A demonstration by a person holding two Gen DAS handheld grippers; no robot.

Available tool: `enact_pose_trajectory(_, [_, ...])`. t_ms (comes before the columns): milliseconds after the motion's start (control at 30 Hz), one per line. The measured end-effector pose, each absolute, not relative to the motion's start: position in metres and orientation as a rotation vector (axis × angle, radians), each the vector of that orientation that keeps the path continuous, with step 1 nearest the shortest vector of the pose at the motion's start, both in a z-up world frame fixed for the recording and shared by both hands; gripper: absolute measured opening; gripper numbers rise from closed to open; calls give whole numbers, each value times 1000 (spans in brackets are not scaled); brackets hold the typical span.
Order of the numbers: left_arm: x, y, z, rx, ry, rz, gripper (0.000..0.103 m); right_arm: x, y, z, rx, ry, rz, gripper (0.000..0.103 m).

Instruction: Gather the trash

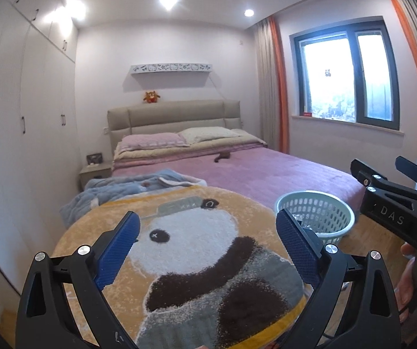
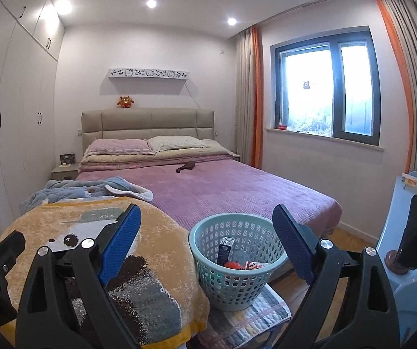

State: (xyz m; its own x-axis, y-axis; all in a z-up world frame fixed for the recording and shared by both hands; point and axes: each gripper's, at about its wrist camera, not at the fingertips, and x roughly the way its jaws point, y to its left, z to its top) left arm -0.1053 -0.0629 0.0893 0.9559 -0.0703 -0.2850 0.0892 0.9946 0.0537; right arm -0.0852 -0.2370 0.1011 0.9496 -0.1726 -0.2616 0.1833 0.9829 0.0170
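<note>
A pale green plastic basket (image 2: 231,290) stands on a small striped mat on the floor, between the bed and the round panda blanket. Inside it lie a dark blue carton (image 2: 226,248), a red item (image 2: 234,265) and a printed packet (image 2: 255,266). My right gripper (image 2: 207,241) is open and empty, held above and just short of the basket. In the left wrist view, my left gripper (image 1: 208,247) is open over the panda blanket (image 1: 197,261), holding nothing. The basket (image 1: 336,212) sits to its right, with the right gripper (image 1: 380,165) beyond it.
A bed with a pink cover (image 2: 237,186) fills the middle; a small dark object (image 2: 186,166) lies on it. A blue garment (image 2: 71,189) is heaped near the blanket. White wardrobes (image 1: 19,131) line the left wall. A desk with a phone on a stand (image 2: 415,232) is at right.
</note>
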Motion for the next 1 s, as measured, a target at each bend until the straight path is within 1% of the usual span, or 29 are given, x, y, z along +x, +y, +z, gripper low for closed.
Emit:
enact_pose_trajectory(633, [-55, -62, 57, 45, 404, -107, 93, -37, -267, 70, 88, 364, -258, 88])
enact_pose_trajectory(1000, [-49, -59, 51, 33, 423, -106, 93, -27, -269, 62, 96, 391, -252, 88])
